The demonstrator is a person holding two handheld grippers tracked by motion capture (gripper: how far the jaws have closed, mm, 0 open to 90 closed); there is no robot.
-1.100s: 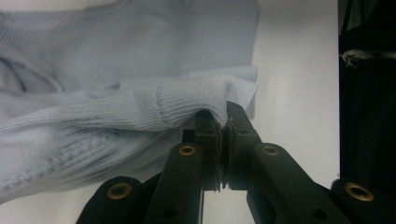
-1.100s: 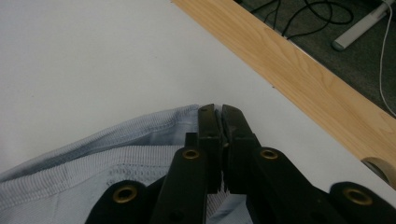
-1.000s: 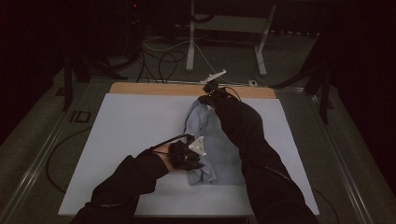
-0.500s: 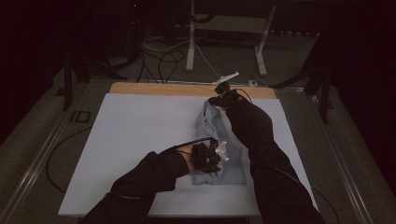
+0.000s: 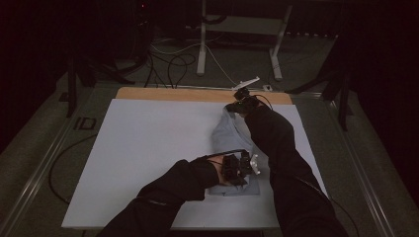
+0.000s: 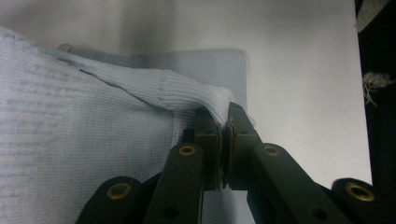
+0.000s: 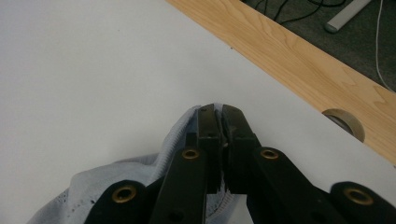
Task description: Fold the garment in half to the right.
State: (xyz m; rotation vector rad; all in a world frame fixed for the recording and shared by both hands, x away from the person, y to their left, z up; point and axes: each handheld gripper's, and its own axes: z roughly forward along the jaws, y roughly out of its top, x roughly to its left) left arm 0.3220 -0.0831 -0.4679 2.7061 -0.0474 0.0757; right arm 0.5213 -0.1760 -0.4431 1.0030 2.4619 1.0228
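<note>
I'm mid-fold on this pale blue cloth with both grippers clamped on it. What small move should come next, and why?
Probably lower the left gripper so its pinched edge of the pale blue cloth lies on the layer beneath. In the left gripper view that edge is lifted, draped over the flat layer, near its corner. The right gripper, shut on the far end, should hold.

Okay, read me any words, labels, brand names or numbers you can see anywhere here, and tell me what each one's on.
"ID": dark letters on the grey frame left of the white table top, in the high view.
No print, tag or brand can be seen on the light blue knit cloth.
No markings can be made out on the left gripper or the right gripper.
</note>
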